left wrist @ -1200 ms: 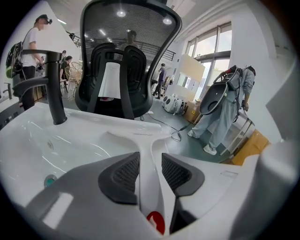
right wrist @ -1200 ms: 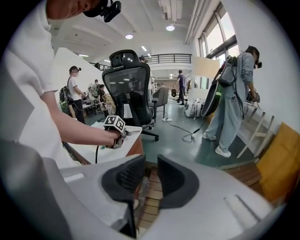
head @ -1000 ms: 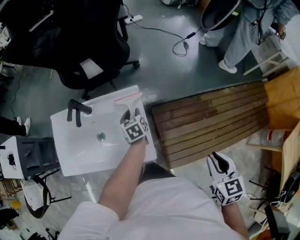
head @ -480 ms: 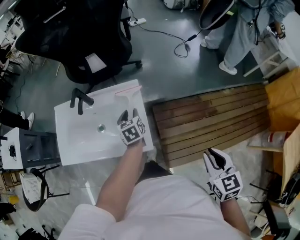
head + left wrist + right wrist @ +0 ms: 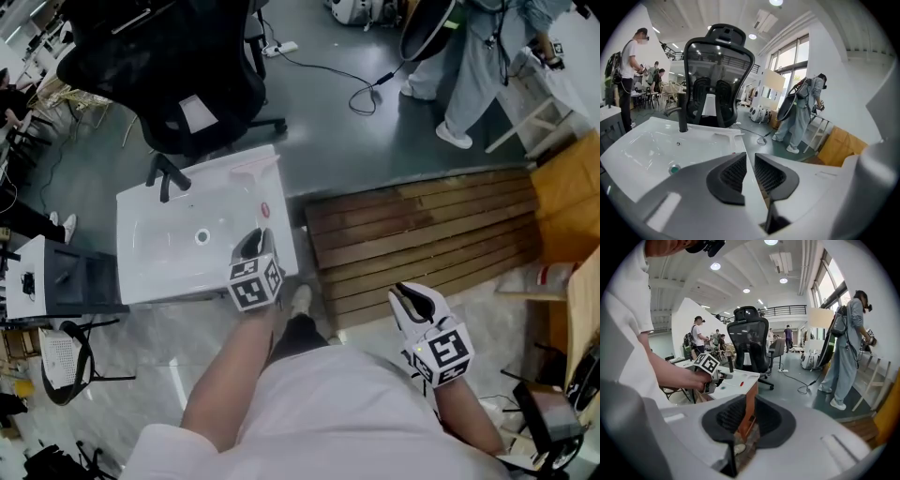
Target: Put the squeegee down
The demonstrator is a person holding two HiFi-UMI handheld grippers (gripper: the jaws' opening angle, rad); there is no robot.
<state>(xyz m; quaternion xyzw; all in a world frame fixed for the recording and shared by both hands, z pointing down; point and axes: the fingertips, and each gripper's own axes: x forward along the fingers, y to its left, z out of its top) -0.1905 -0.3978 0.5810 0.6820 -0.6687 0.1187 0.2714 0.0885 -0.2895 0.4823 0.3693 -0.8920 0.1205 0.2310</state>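
Note:
The squeegee (image 5: 255, 174), pale with a pink edge, lies flat on the right rim of the white sink (image 5: 150, 272), a red spot next to it. In the left gripper view the squeegee (image 5: 729, 136) rests beyond my jaws, untouched. My left gripper (image 5: 251, 244) hovers over the sink's near right corner, apart from the squeegee; its jaws are closing with nothing between them (image 5: 750, 161). My right gripper (image 5: 412, 298) hangs over the floor by the wooden slats, its jaws a narrow gap apart and empty (image 5: 749, 404). It looks toward the left gripper (image 5: 717, 377).
A black faucet (image 5: 167, 174) and a drain (image 5: 202, 237) sit in the sink. A black office chair (image 5: 178, 66) stands behind it. A slatted wooden platform (image 5: 422, 234) lies to the right. A person (image 5: 487, 66) stands at the far right, a cable (image 5: 347, 70) on the floor.
My left gripper has pulled back from the squeegee toward the sink's near edge and risen, and its jaws have narrowed. The squeegee stays on the sink. The right gripper drifted slightly left.

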